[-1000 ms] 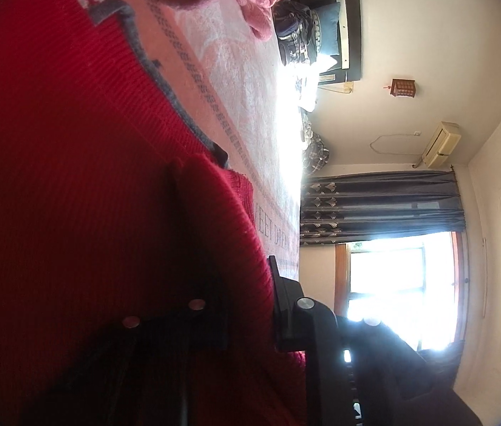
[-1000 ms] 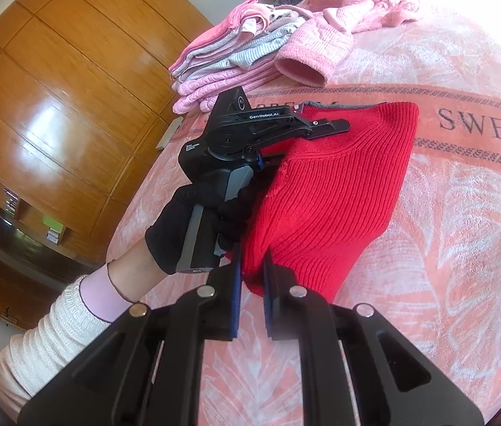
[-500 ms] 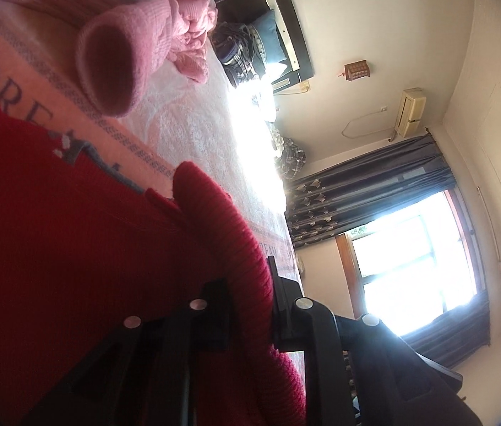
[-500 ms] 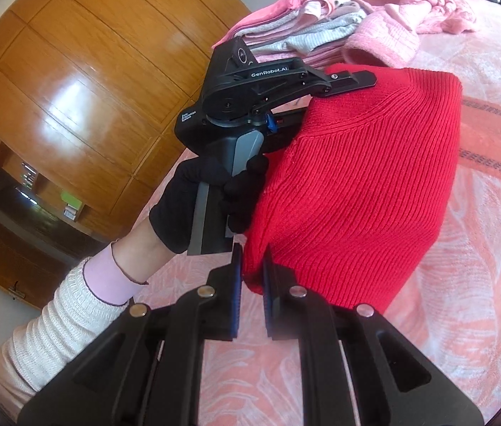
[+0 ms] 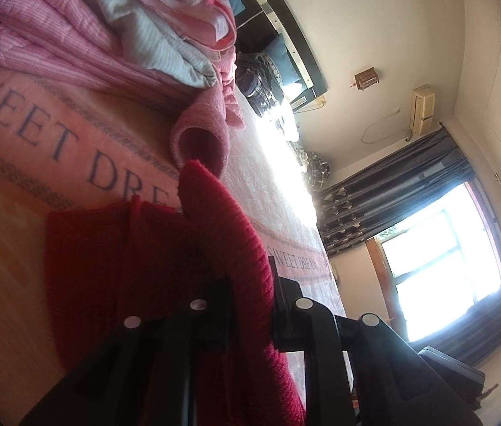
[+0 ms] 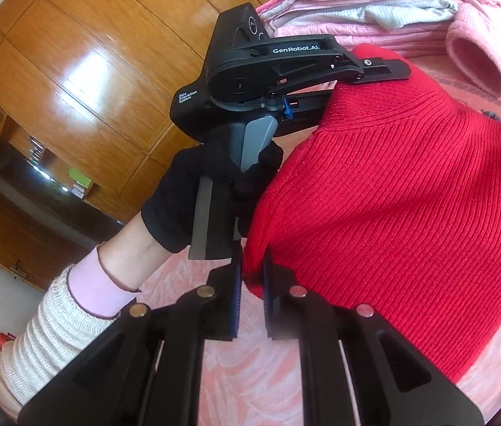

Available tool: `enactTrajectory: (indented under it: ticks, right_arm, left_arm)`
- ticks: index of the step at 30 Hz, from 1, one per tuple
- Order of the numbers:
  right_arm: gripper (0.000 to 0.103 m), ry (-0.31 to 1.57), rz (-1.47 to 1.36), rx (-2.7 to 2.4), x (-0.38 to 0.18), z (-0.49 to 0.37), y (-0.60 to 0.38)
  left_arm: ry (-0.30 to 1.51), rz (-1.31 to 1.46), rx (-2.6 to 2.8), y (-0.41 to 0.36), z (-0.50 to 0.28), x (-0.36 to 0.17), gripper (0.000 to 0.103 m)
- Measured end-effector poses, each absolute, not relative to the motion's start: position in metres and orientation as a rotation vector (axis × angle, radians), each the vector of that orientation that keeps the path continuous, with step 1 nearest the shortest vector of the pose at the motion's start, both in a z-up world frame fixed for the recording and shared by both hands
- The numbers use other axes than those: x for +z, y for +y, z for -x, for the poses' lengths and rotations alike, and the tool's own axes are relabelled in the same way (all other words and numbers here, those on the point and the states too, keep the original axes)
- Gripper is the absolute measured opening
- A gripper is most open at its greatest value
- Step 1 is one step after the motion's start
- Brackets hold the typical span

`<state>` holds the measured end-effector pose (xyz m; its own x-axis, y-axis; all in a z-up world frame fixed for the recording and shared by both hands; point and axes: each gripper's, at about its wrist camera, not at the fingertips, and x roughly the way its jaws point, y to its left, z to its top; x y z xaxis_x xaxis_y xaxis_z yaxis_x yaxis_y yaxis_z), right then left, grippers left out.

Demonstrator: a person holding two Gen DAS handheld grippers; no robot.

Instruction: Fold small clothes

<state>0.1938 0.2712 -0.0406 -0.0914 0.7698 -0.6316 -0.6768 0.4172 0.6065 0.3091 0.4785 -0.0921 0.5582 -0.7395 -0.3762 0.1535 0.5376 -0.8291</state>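
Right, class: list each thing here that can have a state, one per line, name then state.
red sweater: lifted, pinched at two corners
left gripper: shut on sweater
right gripper: shut on sweater
pink clothes stack: folded, piled
curtain: drawn aside

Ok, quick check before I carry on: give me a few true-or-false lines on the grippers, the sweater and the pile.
1. Both grippers are shut on the red sweater. True: the right gripper pinches a lower corner, the left gripper a thick fold.
2. The sweater lies flat on the bedspread. False: it hangs lifted between the grippers.
3. A pile of folded pink and grey clothes sits beyond the sweater. True.
4. The left gripper is held in a bare hand. False: the hand wears a black glove.
5. The bedspread is plain blue. False: it is pink, printed SWEET DREAM.
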Motion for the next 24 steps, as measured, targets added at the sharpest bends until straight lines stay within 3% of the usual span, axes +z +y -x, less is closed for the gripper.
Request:
enactTrajectory:
  ticks: [11,16,19,23,24]
  right_arm:
    - [0.013,1.187,0.098,1.118,-0.093,-0.178,0.322]
    - [0.046,1.211,0.032,1.174,-0.092,-0.174,0.316]
    - [0.047,1.194,0.025,1.151,-0.08,-0.177,0.288]
    - [0.049,1.182,0.021,0.95,-0.064,-0.185,0.224]
    - [0.053,1.184,0.01,0.876,-0.063,-0.189,0.205]
  left_arm:
    - [0.902,0.75,-0.462,0.506,-0.302,-0.152,0.016]
    - [0.898,0.747,-0.431,0.504,-0.299,-0.153,0.024]
    - [0.891,0.747,-0.433,0.499,-0.298,-0.15,0.032]
    - [0.9,0.722,-0.436,0.493,-0.297,-0.148,0.033]
    - [0.902,0.725,-0.437,0.494,-0.296,-0.147,0.033]
